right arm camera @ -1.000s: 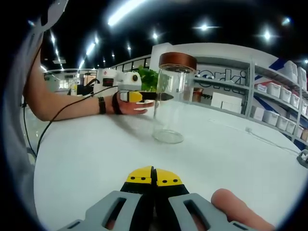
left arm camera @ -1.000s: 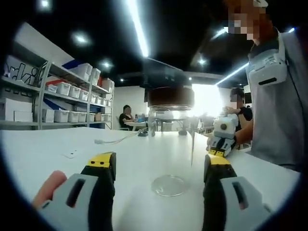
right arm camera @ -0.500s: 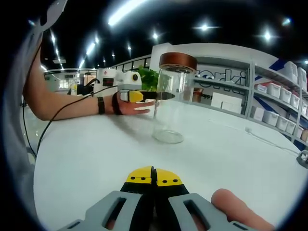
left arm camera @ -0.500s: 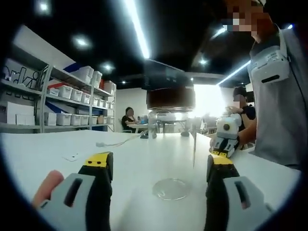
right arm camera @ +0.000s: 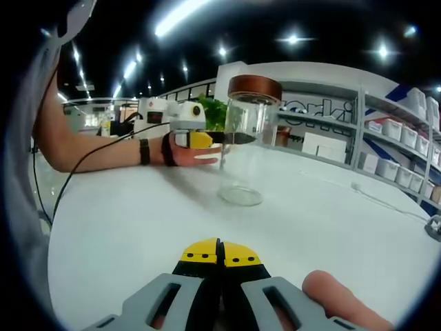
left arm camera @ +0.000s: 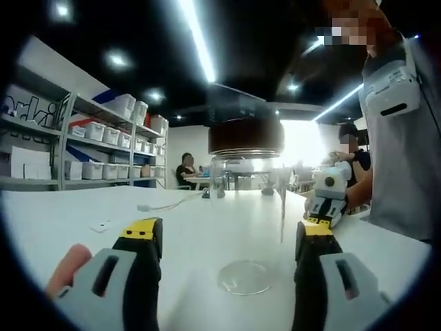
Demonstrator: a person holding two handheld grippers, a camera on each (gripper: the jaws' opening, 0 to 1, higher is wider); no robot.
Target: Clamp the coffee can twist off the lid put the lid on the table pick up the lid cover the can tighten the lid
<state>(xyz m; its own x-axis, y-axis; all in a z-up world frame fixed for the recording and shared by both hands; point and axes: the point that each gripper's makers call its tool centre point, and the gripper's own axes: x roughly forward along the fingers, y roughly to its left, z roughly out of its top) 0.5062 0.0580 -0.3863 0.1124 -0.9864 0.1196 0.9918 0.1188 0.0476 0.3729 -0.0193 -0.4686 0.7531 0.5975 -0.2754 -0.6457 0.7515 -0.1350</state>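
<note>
We see the coffee can (right arm camera: 241, 148) upright on the white table (right arm camera: 138, 221), brown lid (right arm camera: 254, 86) on | left gripper (left arm camera: 231, 238) jaws wide apart on both sides of the can, maybe not touching | right gripper (right arm camera: 220, 252) jaws together, well apart from the can.

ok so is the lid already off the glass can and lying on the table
No, the brown lid sits on top of the upright glass can, which stands on the white table.

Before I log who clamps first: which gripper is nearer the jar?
Left. The left gripper straddles the jar, open jaws on either side; the right gripper sits shut, well back from it.
</note>
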